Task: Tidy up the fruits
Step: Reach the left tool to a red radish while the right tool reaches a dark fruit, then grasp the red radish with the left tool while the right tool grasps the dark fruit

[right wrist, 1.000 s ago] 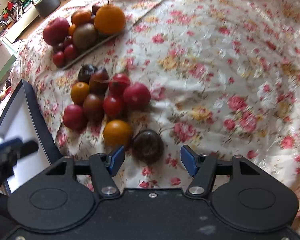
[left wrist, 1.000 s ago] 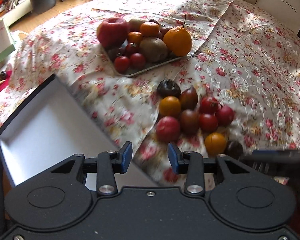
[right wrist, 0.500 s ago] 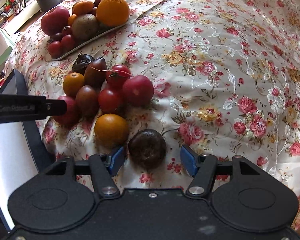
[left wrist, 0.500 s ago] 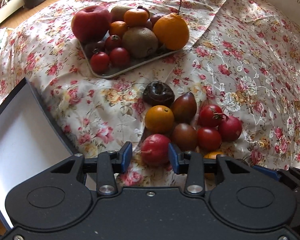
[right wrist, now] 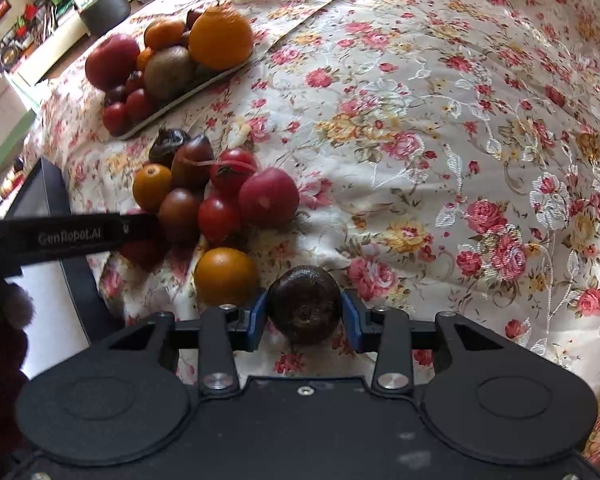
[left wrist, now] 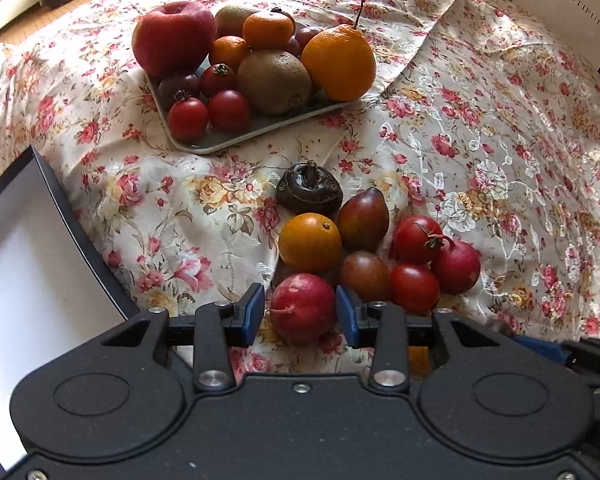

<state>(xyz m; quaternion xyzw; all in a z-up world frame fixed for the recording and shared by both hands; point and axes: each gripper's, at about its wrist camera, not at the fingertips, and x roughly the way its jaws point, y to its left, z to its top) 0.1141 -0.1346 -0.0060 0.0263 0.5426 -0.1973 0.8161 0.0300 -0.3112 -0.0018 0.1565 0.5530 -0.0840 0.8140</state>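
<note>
right gripper (right wrist: 305,314): jaws closing, blue pads touch both sides of a dark round fruit (right wrist: 305,304) on the flowery cloth (right wrist: 440,128) | left gripper (left wrist: 300,312): fingers wide, a red fruit (left wrist: 302,312) sits between them, not squeezed | tray (left wrist: 236,140) of fruit farther back | white box (left wrist: 32,280) on the left

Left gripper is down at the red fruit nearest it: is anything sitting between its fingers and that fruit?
Nothing visible does. The red fruit lies between the left gripper's open jaws, with bare floral cloth showing on either side of it. The brown tomato and the orange fruit crowd close behind it, outside the jaws.
</note>
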